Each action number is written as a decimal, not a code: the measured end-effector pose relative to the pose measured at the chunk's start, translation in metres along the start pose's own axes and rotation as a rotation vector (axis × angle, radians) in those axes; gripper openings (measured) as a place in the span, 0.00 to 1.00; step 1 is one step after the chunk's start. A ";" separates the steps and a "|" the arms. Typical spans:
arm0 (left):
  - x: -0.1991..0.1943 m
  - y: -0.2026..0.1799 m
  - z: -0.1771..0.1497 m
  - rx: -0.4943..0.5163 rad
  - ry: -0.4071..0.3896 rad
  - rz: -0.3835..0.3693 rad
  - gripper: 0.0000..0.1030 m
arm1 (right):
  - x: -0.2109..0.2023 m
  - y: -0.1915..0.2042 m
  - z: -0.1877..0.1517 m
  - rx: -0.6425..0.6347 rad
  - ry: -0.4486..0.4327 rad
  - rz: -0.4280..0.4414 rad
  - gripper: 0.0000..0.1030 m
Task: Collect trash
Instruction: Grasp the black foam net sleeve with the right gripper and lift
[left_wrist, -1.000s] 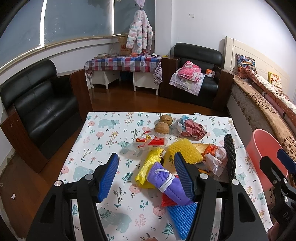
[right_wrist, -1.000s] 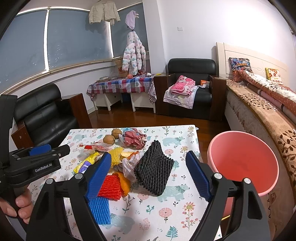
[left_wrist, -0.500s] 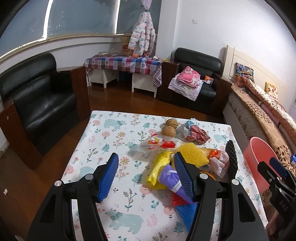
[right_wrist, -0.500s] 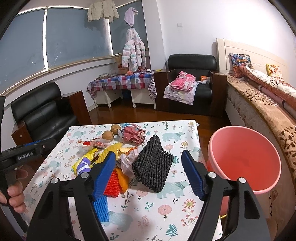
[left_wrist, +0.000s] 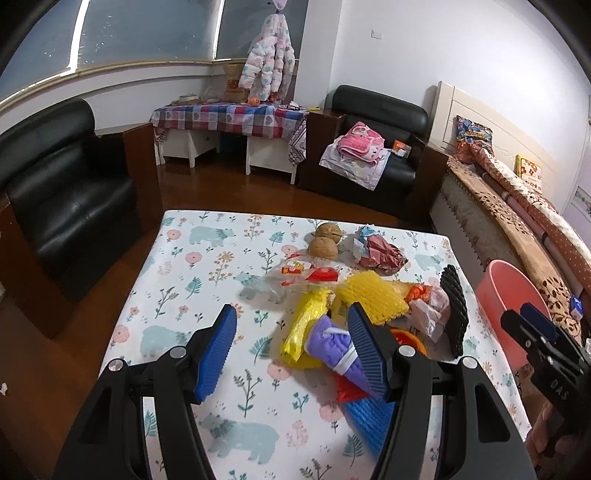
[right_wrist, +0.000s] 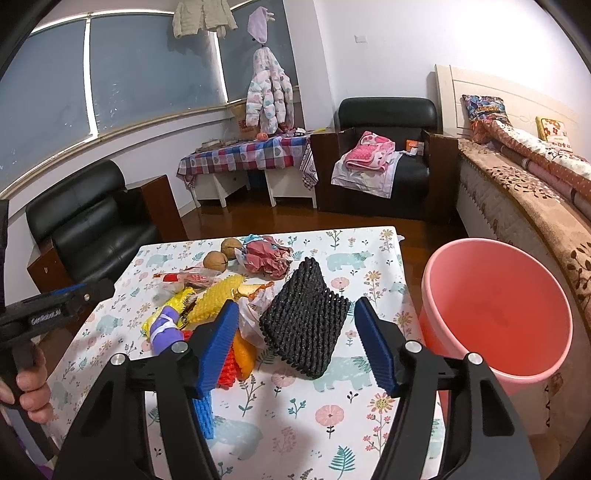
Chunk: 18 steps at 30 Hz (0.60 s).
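Observation:
A pile of trash lies on the floral tablecloth (left_wrist: 207, 280). It holds a black foam net (right_wrist: 306, 317), a yellow foam net (right_wrist: 218, 299), a purple wrapper (left_wrist: 332, 347), a yellow bag (left_wrist: 306, 317), crumpled red paper (right_wrist: 266, 258) and two walnuts (left_wrist: 325, 240). My right gripper (right_wrist: 295, 339) straddles the black foam net (left_wrist: 454, 310) and its jaws are closing, with the pads a small gap off the net. My left gripper (left_wrist: 293, 347) hangs open over the near left of the pile, its right finger beside the purple wrapper. A pink bucket (right_wrist: 498, 310) stands at the table's right edge.
A blue foam net (left_wrist: 369, 417) and a red one (right_wrist: 227, 369) lie at the near side of the pile. Black armchairs (left_wrist: 62, 192) stand to the left and at the back. A bed (right_wrist: 535, 206) runs along the right wall. A hand (right_wrist: 29, 384) holds the left gripper's handle.
The right gripper's jaws have narrowed around the black foam net. The left gripper has drawn back a little from the pile and stays open.

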<state>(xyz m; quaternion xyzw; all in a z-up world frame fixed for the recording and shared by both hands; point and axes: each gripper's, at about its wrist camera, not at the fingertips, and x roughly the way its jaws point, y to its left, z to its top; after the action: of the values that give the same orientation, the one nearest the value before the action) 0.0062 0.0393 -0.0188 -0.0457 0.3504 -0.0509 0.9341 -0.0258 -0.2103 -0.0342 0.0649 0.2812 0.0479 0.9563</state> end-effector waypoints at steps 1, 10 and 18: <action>0.003 0.000 0.003 -0.005 0.005 -0.005 0.60 | 0.001 -0.001 0.000 0.003 0.002 0.000 0.64; 0.045 -0.004 0.032 -0.029 0.034 -0.027 0.60 | 0.013 -0.003 0.002 0.008 0.014 0.000 0.64; 0.097 0.003 0.042 -0.053 0.107 -0.030 0.60 | 0.025 -0.003 0.003 0.013 0.039 -0.004 0.64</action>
<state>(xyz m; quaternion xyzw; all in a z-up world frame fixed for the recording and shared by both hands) 0.1066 0.0322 -0.0503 -0.0731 0.4005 -0.0578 0.9115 -0.0030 -0.2109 -0.0449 0.0698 0.3004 0.0455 0.9502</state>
